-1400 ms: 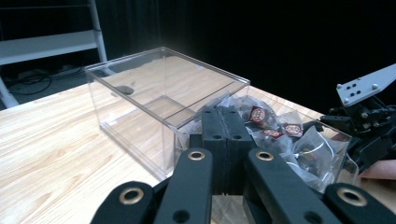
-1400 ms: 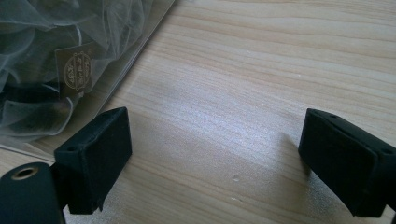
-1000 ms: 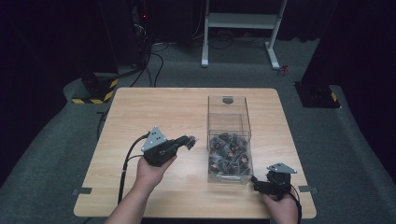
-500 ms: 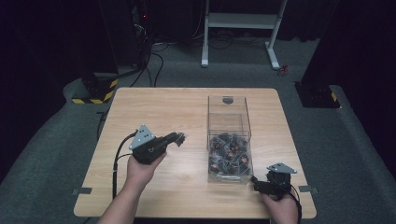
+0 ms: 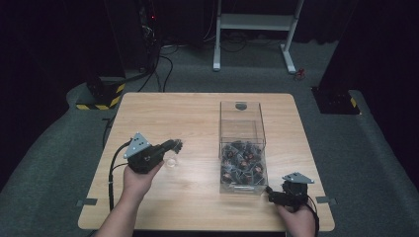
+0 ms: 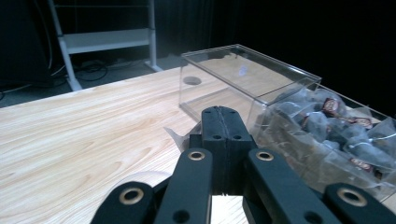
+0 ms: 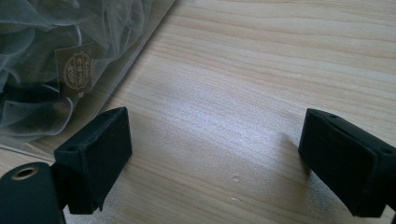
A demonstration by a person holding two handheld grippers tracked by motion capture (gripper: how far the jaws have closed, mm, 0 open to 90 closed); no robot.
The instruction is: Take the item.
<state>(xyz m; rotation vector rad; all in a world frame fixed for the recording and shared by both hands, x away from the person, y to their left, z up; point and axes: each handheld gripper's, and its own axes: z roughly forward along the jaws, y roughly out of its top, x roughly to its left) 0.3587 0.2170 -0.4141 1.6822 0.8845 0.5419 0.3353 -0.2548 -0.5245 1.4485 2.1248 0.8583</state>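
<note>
A clear plastic box (image 5: 243,129) stands on the wooden table (image 5: 197,113), its near half holding several dark sachets in gauzy bags (image 5: 242,163). My left gripper (image 5: 176,144) hovers left of the box with its jaws shut. A small clear, pale thing (image 5: 171,162) shows just below its tip; I cannot tell whether it is held. In the left gripper view the shut left gripper (image 6: 224,119) points at the box (image 6: 247,70) and sachets (image 6: 327,121). My right gripper (image 5: 271,193) rests by the box's near right corner, open. In the right gripper view, the right gripper (image 7: 219,158) spans bare wood beside a sachet (image 7: 56,60).
Table legs of a white frame (image 5: 257,29) and cables lie on the dark floor beyond the table. A black-and-yellow striped base (image 5: 106,96) sits off the far left corner. Tape tabs mark the table's front corners.
My left gripper has moved left and back toward the person, away from the box. The right gripper has stayed where it was.
</note>
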